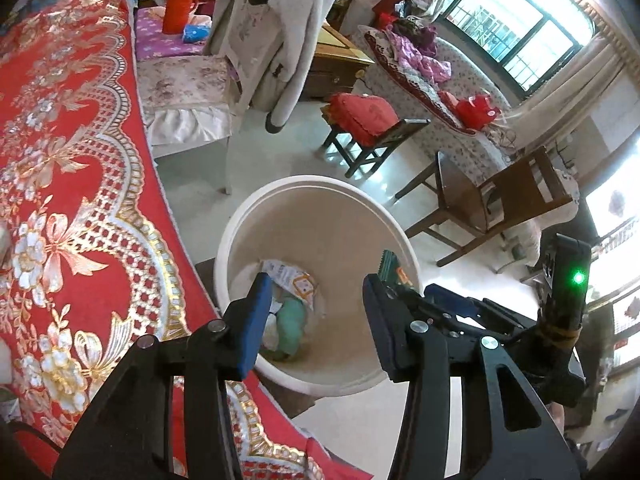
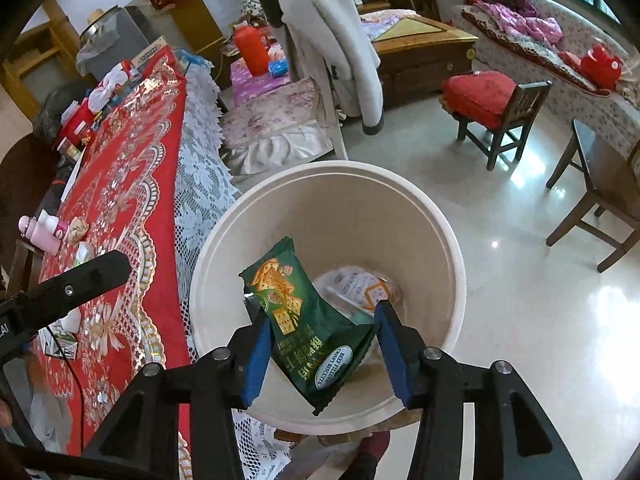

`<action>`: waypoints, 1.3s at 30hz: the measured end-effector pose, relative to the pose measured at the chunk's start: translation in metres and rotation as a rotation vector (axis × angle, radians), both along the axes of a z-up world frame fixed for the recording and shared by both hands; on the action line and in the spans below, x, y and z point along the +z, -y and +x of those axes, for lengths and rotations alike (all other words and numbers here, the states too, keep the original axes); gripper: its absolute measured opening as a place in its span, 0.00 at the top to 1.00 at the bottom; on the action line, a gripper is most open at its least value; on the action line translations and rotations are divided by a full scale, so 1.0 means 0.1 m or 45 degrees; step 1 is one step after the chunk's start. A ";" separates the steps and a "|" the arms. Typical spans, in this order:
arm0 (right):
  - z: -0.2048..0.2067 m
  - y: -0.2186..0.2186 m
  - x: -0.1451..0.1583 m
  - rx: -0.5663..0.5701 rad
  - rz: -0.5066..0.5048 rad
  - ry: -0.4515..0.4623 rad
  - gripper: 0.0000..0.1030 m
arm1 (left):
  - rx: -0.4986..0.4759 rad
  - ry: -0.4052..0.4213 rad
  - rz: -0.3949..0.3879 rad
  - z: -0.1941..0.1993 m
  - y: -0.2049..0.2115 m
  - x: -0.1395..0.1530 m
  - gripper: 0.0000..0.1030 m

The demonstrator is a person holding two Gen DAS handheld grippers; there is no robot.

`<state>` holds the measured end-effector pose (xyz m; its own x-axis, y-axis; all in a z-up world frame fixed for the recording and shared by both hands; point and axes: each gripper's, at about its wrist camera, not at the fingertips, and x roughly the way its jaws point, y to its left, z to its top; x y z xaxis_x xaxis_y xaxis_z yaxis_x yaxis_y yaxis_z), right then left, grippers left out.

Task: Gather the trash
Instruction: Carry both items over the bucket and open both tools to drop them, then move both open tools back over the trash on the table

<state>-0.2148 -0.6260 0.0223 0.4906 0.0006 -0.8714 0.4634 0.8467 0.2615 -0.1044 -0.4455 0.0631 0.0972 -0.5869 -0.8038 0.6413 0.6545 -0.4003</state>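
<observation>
Green biscuit wrapper (image 2: 308, 320) sits between right tongs (image 2: 320, 354), part open, pads not clearly pressing it; long axis slants far-left to near-right, directly over white bin (image 2: 452, 236). Left tongs (image 1: 316, 316) part open, empty, over same bin beside red desk (image 1: 72, 160). Drop looks next.

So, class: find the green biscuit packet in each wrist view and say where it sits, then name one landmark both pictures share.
Left wrist view: only a corner of the green biscuit packet shows, lower right of centre, above the bucket's right rim, partly behind a left gripper finger.
Right wrist view: the packet fills the lower centre, between the right gripper's blue pads, over the bucket.
Shared landmark: the white bucket beside the red tablecloth.
</observation>
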 end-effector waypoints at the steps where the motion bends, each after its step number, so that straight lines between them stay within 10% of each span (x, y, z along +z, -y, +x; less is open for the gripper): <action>1: 0.00 0.00 0.00 0.001 0.014 0.001 0.52 | 0.000 0.000 0.002 0.00 -0.02 0.00 0.56; 6: -0.01 -0.03 0.03 -0.013 0.007 0.013 0.23 | 0.009 0.005 0.005 -0.02 -0.09 0.03 0.56; 39: 0.59 -1.11 0.35 0.316 0.012 0.070 0.23 | 0.351 0.146 0.117 0.14 -1.31 0.30 0.56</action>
<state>-0.1561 -0.5148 0.0577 0.5210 0.1349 -0.8428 0.2265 0.9302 0.2889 -0.0901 -0.3149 0.0927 0.3358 -0.4512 -0.8268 0.4720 0.8402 -0.2668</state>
